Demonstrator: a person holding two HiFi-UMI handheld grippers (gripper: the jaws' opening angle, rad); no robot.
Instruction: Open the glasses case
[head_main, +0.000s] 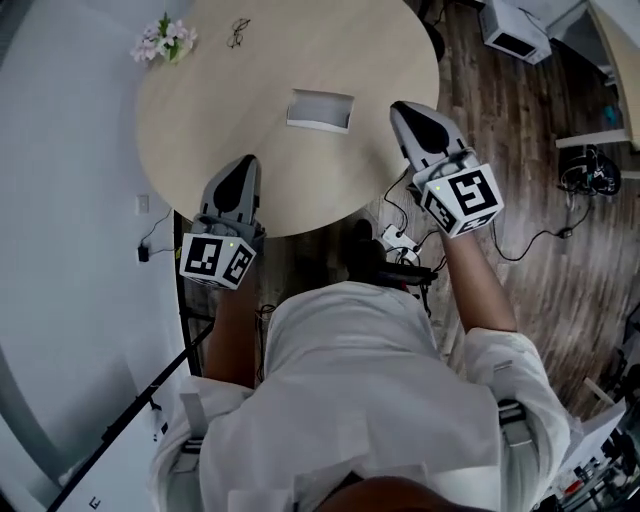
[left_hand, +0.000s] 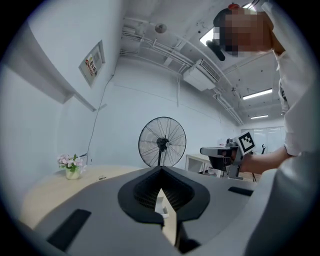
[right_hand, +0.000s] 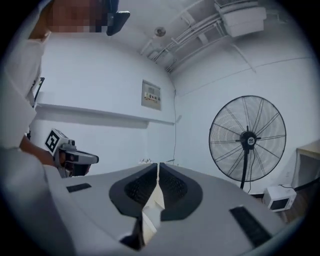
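Glasses case (head_main: 320, 110) lying on surface (head_main: 200, 120), long axis left-right; sitting left of right tool (head_main: 408, 110), far-right of left tool (head_main: 243, 165); right tool nearer. Both tools' jaws resting together, empty.

The person is wearing a loose white shirt (head_main: 350, 400) that is filling the lower middle of the head view, its wide sleeves (head_main: 515, 375) ending partway up the arms. The left gripper (head_main: 246, 162) and the right gripper (head_main: 399, 107) are showing pale grey shells with black ribbed pads (left_hand: 150, 190). Each is carrying a white cube (head_main: 462, 200) bearing black square markers.
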